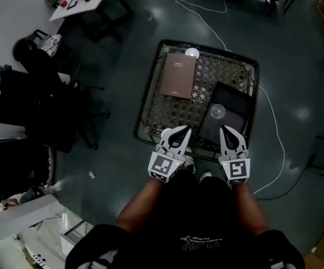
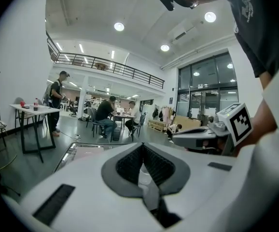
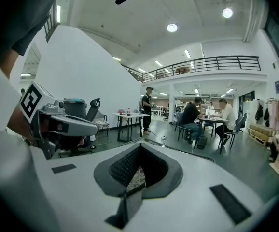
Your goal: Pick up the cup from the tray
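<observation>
A clear cup (image 1: 217,111) stands upright on a black tray (image 1: 236,101) at the right side of a wire-mesh cart (image 1: 145,102). Both grippers hover side by side over the cart's near edge and point away from me. My left gripper (image 1: 178,131) is shut and empty, left of the tray. The right gripper (image 1: 229,130) is also shut and empty, over the tray's near end, just short of the cup. In the left gripper view the jaws (image 2: 142,148) meet at the tip; in the right gripper view (image 3: 139,147) they do too, with mesh showing through the gap.
A brown notebook (image 1: 179,75) lies on the mesh at the far left, and a second clear cup (image 1: 191,53) sits at the cart's far edge. A white cable (image 1: 274,122) trails over the floor on the right. Dark chairs and bags (image 1: 33,102) stand at the left.
</observation>
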Motion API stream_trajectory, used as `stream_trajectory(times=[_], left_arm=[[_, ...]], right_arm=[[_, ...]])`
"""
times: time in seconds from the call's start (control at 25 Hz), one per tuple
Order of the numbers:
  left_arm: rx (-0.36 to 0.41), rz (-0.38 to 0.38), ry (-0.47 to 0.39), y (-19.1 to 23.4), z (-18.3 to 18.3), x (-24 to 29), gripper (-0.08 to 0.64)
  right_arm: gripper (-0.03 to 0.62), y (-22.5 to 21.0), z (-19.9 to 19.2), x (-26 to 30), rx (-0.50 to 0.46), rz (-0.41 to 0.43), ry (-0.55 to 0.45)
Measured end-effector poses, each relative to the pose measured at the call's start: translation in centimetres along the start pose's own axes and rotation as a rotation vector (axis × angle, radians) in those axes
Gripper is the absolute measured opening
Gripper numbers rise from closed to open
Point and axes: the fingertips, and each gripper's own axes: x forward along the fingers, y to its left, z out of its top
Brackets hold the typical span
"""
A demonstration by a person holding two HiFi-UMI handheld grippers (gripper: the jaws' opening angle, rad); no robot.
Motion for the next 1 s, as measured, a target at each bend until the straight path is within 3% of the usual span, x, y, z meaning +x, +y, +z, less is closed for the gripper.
stream_trajectory(times=[0.36,1.0], left_arm=[[-0.006,-0.02,0.008,1.2,-0.6,1.2,0.011],[-0.023,-0.004,0.049,1.0,-2.9,4.2,0.011]], right_arm=[[0.009,-0.9,-1.6,0.9,0.004,-0.073,0.032],[0.009,-2.6,-5.2,2.7,0.049,-0.065,0.073]])
